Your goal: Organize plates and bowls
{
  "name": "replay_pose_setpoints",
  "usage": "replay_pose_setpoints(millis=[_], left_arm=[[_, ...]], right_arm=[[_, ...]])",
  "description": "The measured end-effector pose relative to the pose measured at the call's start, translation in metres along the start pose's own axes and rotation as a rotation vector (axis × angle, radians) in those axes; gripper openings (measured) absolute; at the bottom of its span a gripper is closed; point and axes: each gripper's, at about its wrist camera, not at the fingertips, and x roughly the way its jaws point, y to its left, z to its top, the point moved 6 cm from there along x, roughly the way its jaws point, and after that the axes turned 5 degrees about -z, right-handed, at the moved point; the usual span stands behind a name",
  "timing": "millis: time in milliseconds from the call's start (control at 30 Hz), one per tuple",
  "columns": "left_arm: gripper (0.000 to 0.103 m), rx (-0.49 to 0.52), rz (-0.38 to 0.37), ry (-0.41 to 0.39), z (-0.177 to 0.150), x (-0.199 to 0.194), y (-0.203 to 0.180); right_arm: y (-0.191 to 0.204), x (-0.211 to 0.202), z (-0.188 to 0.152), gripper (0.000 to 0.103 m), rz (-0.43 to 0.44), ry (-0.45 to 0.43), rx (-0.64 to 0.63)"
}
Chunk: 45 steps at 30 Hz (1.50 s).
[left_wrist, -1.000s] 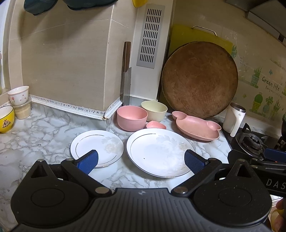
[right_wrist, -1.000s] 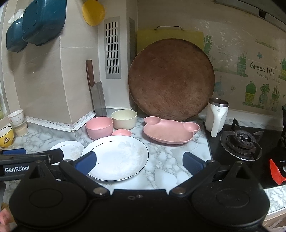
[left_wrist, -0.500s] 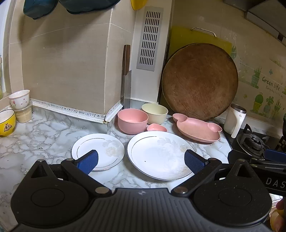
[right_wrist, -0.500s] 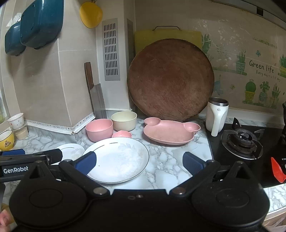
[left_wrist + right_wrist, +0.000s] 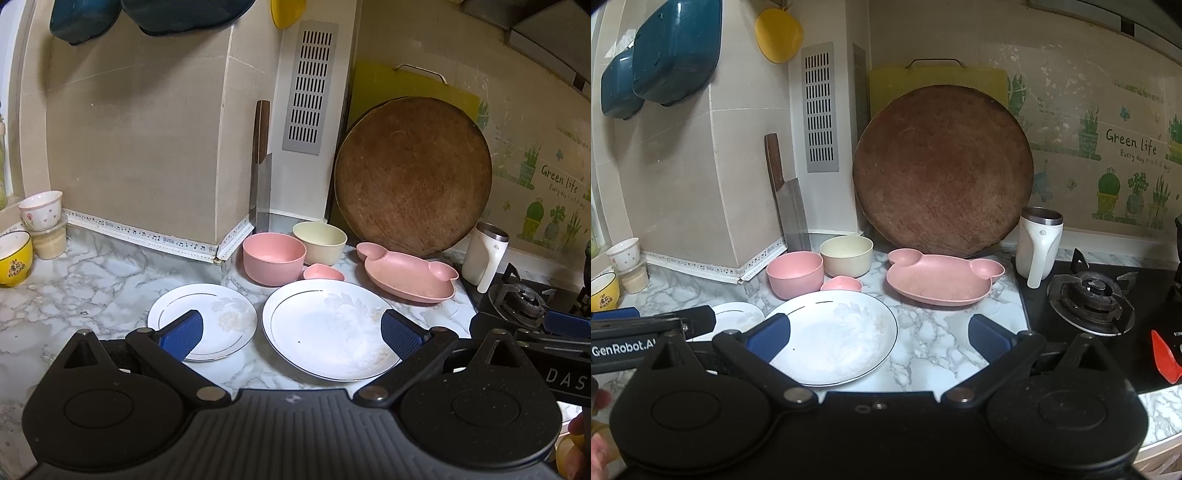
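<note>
On the marble counter lie a small white plate [image 5: 207, 321] and a large white plate [image 5: 325, 328], side by side. Behind them stand a pink bowl [image 5: 273, 258], a cream bowl [image 5: 319, 242], a tiny pink dish [image 5: 324, 273] and a pink bear-shaped plate [image 5: 406, 275]. My left gripper [image 5: 291, 334] hovers open near the front, above both white plates, holding nothing. My right gripper [image 5: 879, 338] is open and empty too, over the large plate [image 5: 834, 336], with the bear-shaped plate [image 5: 942, 278] beyond it.
A round wooden board [image 5: 942, 170] and a cleaver [image 5: 790, 206] lean on the back wall. A white mug [image 5: 1038, 243] and gas burner [image 5: 1093, 295] are to the right. A yellow bowl [image 5: 13, 256] and small cups [image 5: 40, 210] sit at far left.
Both grippers have drawn back and risen slightly, so the dishes sit a little lower and farther in both views. Nothing was grasped or moved.
</note>
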Motion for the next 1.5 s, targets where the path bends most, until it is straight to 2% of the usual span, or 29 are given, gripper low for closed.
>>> replay_pose_setpoints(millis=[367,700,967,1133,1300,1467,1500], left_arm=[[0.103,0.003,0.001,-0.002,0.003,0.006,-0.004],[0.103,-0.032,-0.009,0.051,0.007,0.038,-0.003],[0.103,-0.091,0.048,0.122,0.001,0.074,0.011],[0.103,-0.093,0.124,0.176,-0.01,0.1,0.022],[0.103,-0.133,0.151,0.241,-0.025,0.123,0.029],[0.102,-0.174,0.148,0.264,-0.031,0.138,0.032],[0.099,-0.18,0.148,0.267,-0.03,0.141,0.032]], right_arm=[[-0.006,0.01,0.004,0.103,0.002,-0.006,-0.008],[-0.009,0.045,0.007,0.103,0.035,0.046,-0.025],[-0.015,0.093,0.002,0.103,0.093,0.114,-0.061],[-0.019,0.133,-0.008,0.102,0.143,0.183,-0.099],[-0.019,0.17,-0.018,0.093,0.17,0.26,-0.153],[-0.02,0.2,-0.021,0.079,0.192,0.33,-0.155],[-0.02,0.205,-0.02,0.078,0.192,0.335,-0.161]])
